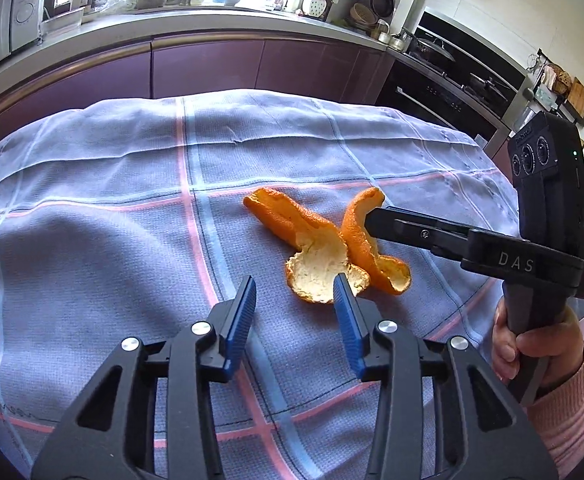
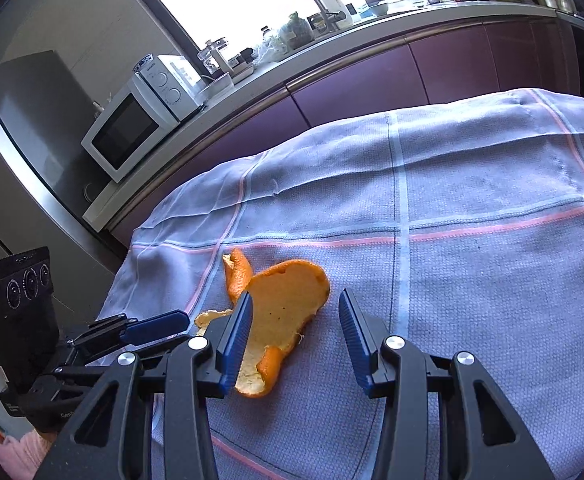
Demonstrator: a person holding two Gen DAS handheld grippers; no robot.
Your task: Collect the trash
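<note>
Trash: a curled orange citrus peel point(image 1: 324, 248), bright rind outside and pale pith inside, lies in the middle of the bench. It is the only scrap in view, so it is likely the thing to collect.

Peel shape: several strips joined at a cupped base; one strip runs far and left, another arches up on the right. The raised arch gives an edge that jaws can close over without scraping the cloth.

Right gripper point(image 2: 294, 334): black frame with blue ribbed pads, jaws spread. In its own view the peel's broad flap lies between the pads, against the left pad and clear of the right one. From the left wrist view its tip reaches the arched strip from the right. It seems placed to pinch here, but nothing is pinched yet.

Left gripper point(image 1: 294, 308): same build, jaws spread and holding nothing. It hangs near the peel's near side, its right pad overlapping the cupped base in the view; whether they touch cannot be told. It may be there to steady or take the other end.

Surface: a pale blue woven cloth with pink and light-blue check lines point(image 1: 92, 240) covers the bench; its soft, creased weave may bunch under a low pinch.

Surroundings: dark purple kitchen cabinets point(image 1: 252, 64) beyond the far edge, a white microwave point(image 2: 132, 132) far left.

Bin: none visible.
</note>
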